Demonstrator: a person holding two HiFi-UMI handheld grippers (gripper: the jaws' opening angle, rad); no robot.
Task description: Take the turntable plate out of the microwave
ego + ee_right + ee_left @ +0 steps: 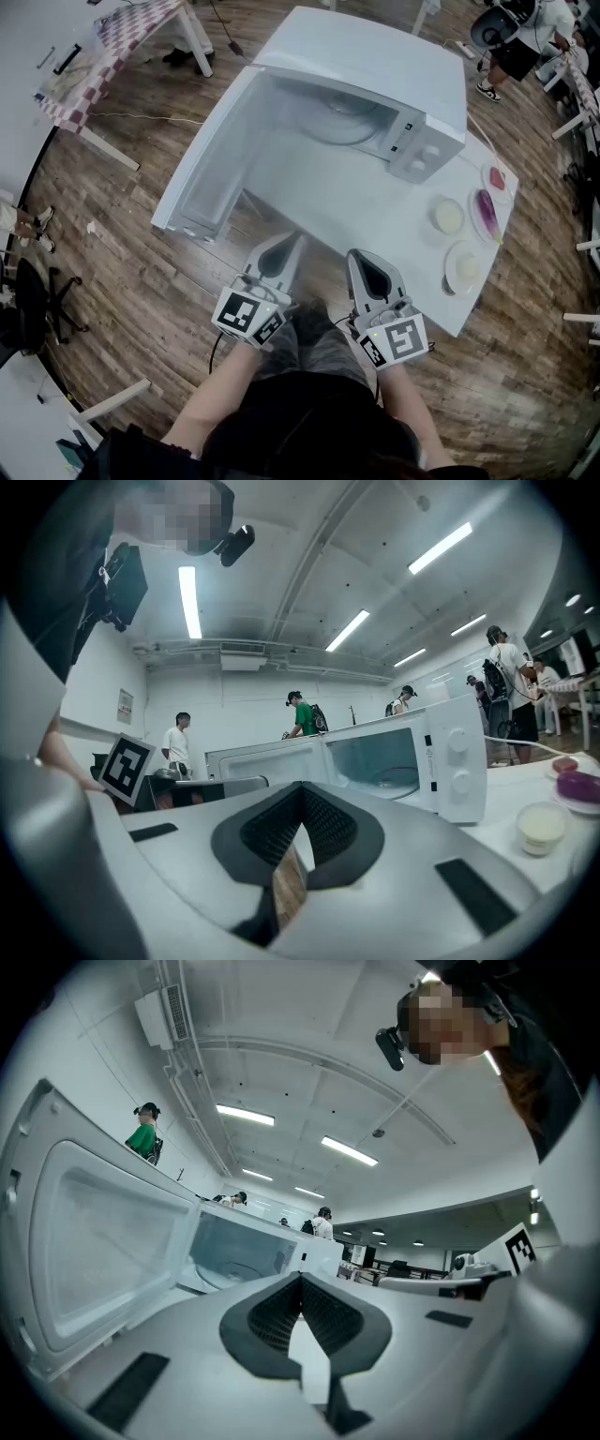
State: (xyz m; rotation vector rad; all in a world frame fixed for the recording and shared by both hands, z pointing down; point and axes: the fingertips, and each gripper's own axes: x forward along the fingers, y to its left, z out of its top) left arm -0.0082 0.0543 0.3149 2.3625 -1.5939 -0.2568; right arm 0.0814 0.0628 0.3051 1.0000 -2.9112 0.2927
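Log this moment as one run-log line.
stage: pre-reach | door: open | plate: in microwave | left gripper: shut, empty | right gripper: shut, empty

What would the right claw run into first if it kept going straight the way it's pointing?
Most likely the microwave: the shut, empty right claw points at its open front, about where the door hinges. Nothing shows in between, though depth is hard to judge.
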